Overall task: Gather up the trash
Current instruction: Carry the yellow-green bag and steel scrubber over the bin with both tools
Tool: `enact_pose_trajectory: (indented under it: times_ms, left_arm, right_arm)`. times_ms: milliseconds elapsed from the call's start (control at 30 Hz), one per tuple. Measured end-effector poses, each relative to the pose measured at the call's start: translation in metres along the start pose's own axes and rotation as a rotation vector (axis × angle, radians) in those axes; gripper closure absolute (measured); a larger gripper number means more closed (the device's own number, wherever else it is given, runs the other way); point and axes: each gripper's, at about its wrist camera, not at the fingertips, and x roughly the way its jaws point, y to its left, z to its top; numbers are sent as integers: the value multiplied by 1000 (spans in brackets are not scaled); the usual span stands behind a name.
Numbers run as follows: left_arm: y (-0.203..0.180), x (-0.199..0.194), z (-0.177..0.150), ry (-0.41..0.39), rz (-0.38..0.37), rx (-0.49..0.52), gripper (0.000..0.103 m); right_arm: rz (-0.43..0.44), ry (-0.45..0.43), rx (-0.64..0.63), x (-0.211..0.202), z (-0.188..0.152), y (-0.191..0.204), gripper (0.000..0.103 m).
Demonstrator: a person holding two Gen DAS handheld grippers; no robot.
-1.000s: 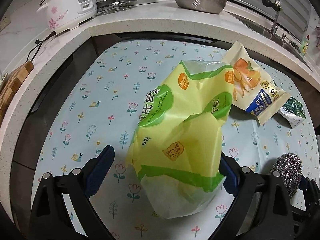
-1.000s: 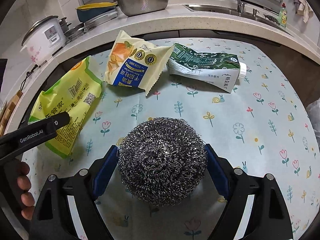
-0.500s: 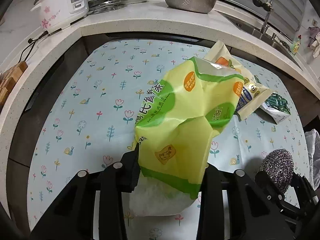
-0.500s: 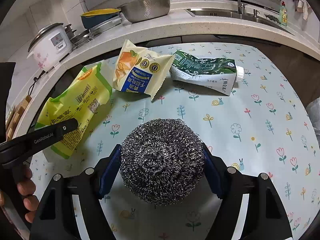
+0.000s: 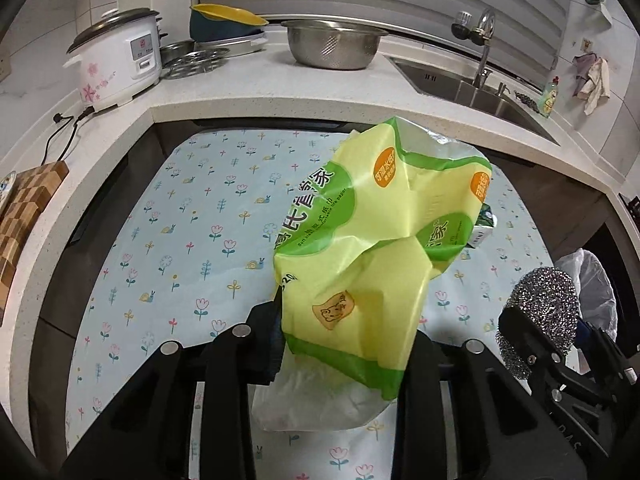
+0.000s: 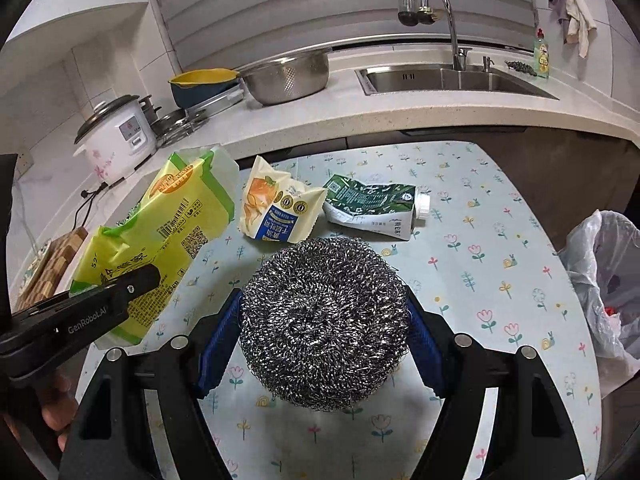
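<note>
Both grippers carry trash above the table.
The left gripper [image 5: 344, 340], closing, pinches a yellow-green wrapper [image 5: 380, 240]; the right gripper [image 6: 324, 328] clamps a steel scourer [image 6: 324, 320]; a white bag [image 6: 604, 280] hangs off its right, contents unclear.

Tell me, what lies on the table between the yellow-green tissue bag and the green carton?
In the right wrist view, the orange-and-blue snack packet lies between the tissue bag and the green carton.

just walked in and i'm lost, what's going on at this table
A person with a gripper in each hand is clearing trash off the flowered table. The left gripper, jaws closing, pinches a yellow-green tissue wrapper; the right gripper is clamped on a steel wool scrubber. A snack bag and a flattened carton lie on the table. A plastic trash bag waits beside it.
</note>
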Motion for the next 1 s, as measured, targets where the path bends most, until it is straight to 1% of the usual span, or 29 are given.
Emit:
enact_pose_trajectory:
  times_ms: [200, 467, 700, 1000]
  left_arm:
    - [-33, -24, -6, -29, -35, 46, 74]
    - [-78, -45, -17, -47, -73, 109, 74]
    - [-133, -54, -27, -52, -111, 189, 74]
    - [-209, -57, -43, -43, -164, 303, 73]
  right_arm:
    - [-19, -47, 13, -33, -1, -17, 31]
    - [-57, -98, 62, -70, -5, -57, 31]
    - [-96, -128, 127, -96, -16, -107, 31]
    - [-169, -162, 239, -124, -30, -183, 31]
